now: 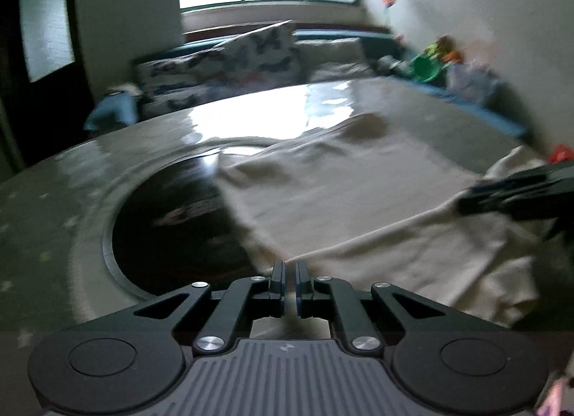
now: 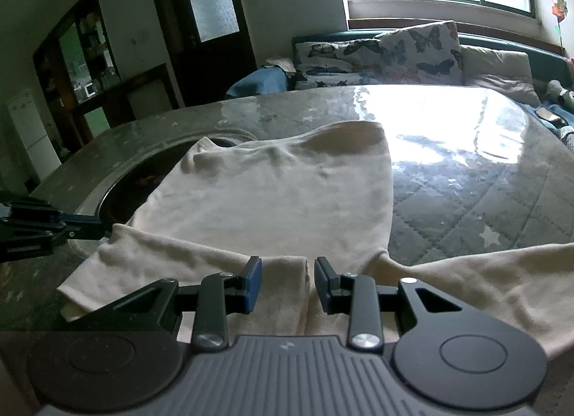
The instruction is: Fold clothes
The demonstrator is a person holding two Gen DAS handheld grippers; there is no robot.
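A cream long-sleeved shirt (image 1: 340,201) (image 2: 272,197) lies spread on the round table, with a strip folded over along its near side. My left gripper (image 1: 290,267) (image 2: 106,235) is shut at the left end of that folded edge and seems to pinch the cloth there. My right gripper (image 2: 287,272) (image 1: 462,202) stands open low over the shirt's near part. A crease of cloth lies between its blue pads (image 2: 253,283), which do not press on it. One sleeve (image 2: 484,283) trails off to the right.
The table wears a grey quilted cover (image 2: 484,208) under glossy plastic, with a dark round inset (image 1: 168,233) (image 2: 120,197) partly under the shirt's left side. Behind the table are a sofa with butterfly cushions (image 2: 394,53), a dark door (image 2: 211,10) and toys (image 1: 427,64).
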